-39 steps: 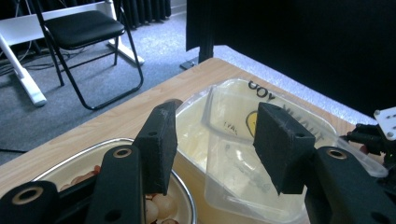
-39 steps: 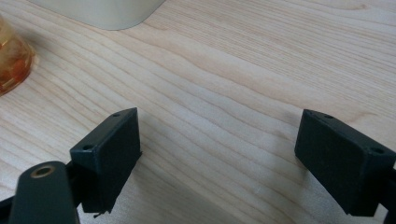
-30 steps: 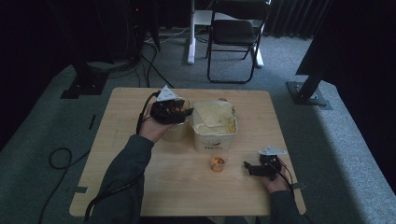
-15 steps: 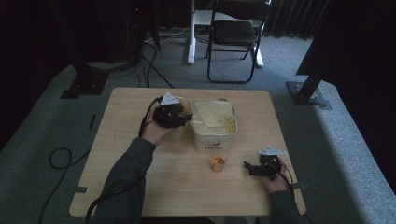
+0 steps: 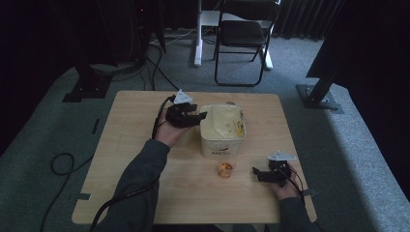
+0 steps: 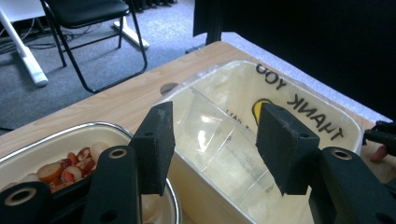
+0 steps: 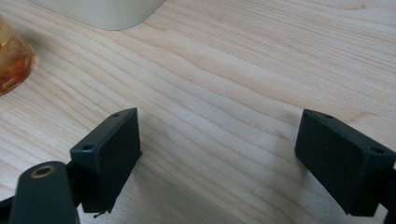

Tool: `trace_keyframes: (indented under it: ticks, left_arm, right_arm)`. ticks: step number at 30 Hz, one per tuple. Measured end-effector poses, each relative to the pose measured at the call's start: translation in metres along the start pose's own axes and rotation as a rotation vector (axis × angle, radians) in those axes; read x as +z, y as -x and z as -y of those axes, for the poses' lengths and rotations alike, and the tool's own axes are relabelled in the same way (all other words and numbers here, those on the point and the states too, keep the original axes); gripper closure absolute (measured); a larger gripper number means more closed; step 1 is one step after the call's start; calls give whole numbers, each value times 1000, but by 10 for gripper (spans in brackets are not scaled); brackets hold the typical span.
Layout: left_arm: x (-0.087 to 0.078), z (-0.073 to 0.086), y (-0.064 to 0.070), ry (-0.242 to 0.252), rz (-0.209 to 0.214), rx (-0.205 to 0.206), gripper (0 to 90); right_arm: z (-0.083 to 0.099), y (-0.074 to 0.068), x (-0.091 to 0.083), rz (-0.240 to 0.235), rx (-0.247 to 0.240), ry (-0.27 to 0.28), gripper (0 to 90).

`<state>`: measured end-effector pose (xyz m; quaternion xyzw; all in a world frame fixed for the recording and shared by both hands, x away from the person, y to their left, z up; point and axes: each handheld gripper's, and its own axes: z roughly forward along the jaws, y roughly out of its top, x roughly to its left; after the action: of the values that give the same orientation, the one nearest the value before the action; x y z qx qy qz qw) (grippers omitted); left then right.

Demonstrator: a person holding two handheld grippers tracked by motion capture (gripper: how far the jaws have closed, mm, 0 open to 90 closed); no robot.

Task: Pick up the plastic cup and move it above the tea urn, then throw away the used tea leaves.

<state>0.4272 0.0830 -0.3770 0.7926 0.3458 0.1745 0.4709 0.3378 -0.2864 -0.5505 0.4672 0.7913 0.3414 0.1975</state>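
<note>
Table (image 5: 145,193): light wood.

Tub (image 5: 222,130): cream plastic, mid-table, a clear bag printed "THANK YOU" inside (image 6: 261,116).

Bowl (image 6: 70,154): metal-rimmed, holding sliced red and pale food, just beside the tub on its left.

Cup (image 5: 225,169): small, amber, in front of the tub; also at the right gripper view's left edge (image 7: 11,60).

Left gripper (image 5: 196,117): raised over the tub's left rim, jaws apart, empty (image 6: 215,144).

Right gripper (image 5: 257,174): low over bare table near the front right, jaws wide apart, empty (image 7: 219,154).

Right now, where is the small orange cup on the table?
In the high view the small orange cup stands on the table just in front of the white tub, left of the right tongs.
</note>
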Motion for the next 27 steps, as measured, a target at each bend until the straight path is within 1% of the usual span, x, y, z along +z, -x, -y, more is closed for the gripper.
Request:
trace_keyframes:
  ticks: [2, 5, 8, 9, 11, 12, 14, 16, 17, 19, 22, 23, 25, 27]
  left_arm:
    - [-1, 2, 0, -4, -1, 4, 471]
    - [-2, 4, -2, -2, -2, -8, 471]
    - [-4, 6, -4, 1, -6, -12, 472]
    - [-5, 7, -4, 2, -3, -12, 472]
    - [-7, 9, -4, 8, -4, -13, 473]
    - [-8, 11, -4, 12, -5, -13, 473]
    - [-11, 13, -5, 22, -6, -14, 472]
    - [-13, 17, -7, 30, -3, -10, 472]
    - [-14, 19, -8, 30, -6, -3, 472]
    - [-15, 25, -10, 25, -17, -3, 472]
    - [-17, 32, -12, 22, -20, -4, 472]
    - [-19, 36, -13, 21, -23, 1, 472]
    - [-23, 41, -14, 27, -23, 0, 472]
    - [-26, 46, -14, 40, -30, 4, 472]
  right_arm:
    - [0, 0, 0, 1, 0, 0, 138]
    - [0, 0, 0, 0, 0, 0, 138]
    - [0, 0, 0, 1, 0, 0, 141]
    - [0, 0, 0, -1, -3, 2, 154]
    - [1, -2, -2, -2, -1, 11, 209]
    - [2, -3, -2, -2, -3, 16, 222]
    - [2, -4, -2, 8, 7, 17, 225]
    - [1, -6, -2, 15, 14, 17, 230]
    - [1, -7, -2, 14, 12, 19, 242]
    - [1, -8, -1, 10, 7, 20, 243]
    - [-1, -11, 0, 7, 4, 19, 238]
    - [-1, -12, 0, 8, 4, 19, 224]
    - [-2, -15, 1, -3, -6, 7, 209]
    - [-5, -20, 1, -6, -9, -12, 243]
